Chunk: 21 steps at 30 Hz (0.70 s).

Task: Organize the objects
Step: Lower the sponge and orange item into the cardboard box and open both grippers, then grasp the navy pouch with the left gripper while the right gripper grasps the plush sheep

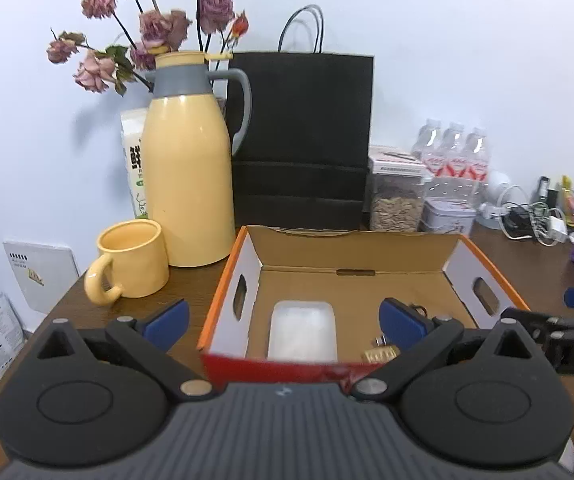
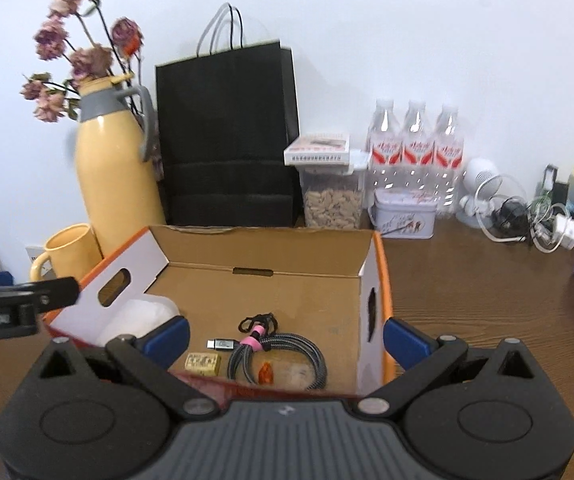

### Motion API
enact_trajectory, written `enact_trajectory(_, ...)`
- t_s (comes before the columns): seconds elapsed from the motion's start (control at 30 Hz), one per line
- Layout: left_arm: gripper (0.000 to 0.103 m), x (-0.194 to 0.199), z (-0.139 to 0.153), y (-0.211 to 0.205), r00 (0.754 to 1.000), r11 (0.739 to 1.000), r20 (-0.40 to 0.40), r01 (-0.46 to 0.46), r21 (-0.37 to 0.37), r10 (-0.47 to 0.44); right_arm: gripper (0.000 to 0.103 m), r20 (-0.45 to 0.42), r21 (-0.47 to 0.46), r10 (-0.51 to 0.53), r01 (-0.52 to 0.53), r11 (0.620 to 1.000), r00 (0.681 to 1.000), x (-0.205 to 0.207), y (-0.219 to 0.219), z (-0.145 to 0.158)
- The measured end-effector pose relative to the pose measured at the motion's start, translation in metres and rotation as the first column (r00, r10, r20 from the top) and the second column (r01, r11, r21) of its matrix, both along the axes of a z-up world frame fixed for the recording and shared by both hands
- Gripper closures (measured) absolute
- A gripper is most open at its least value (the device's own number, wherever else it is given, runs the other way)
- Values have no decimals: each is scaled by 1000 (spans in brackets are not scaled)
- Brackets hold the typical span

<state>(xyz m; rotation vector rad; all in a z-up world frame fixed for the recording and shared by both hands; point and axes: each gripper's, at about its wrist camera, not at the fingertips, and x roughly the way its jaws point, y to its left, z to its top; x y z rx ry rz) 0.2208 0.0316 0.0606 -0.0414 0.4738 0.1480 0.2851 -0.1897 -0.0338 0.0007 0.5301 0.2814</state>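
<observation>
A wooden table [image 2: 467, 280] carries the cardboard box [image 2: 263, 248], thermos [image 2: 115, 184] and mug [image 2: 71, 248].

Left gripper [image 1: 283, 320]: black body with ribbed grey housing, two black linkage arms ending in blue pads [image 1: 167, 322]. Jaws spread wide apart, nothing between them. Level, pointing forward. Its side also shows at the left edge of the right wrist view as a black arm with white lettering.

Right gripper [image 2: 285, 336]: same build, blue pads [image 2: 405, 342] at the ends of black linkages. Jaws spread wide, holding nothing. Level, pointing forward. Seen from the left wrist view at the right edge, with one blue fingertip above the black body, beside the left gripper.
</observation>
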Motion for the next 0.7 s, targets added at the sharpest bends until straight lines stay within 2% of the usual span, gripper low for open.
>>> enact_trajectory(0.23, 0, -60, -5, 14, 999, 1000, 33, 1, 6, -1, 0, 29, 8, -5, 5, 1000, 1000, -59, -29, -2)
enact_trajectory(0.57, 0, -137, -37, 29, 1000, 1000, 12, 19, 10, -19, 0, 8, -24, -19, 20, 1000, 1000, -135, -61, -29)
enact_trajectory(0.7, 0, -166, -53, 37, 999, 999, 18, 28, -45, -27, 0, 3, -4, -22, 22, 1000, 1000, -163, -69, -42)
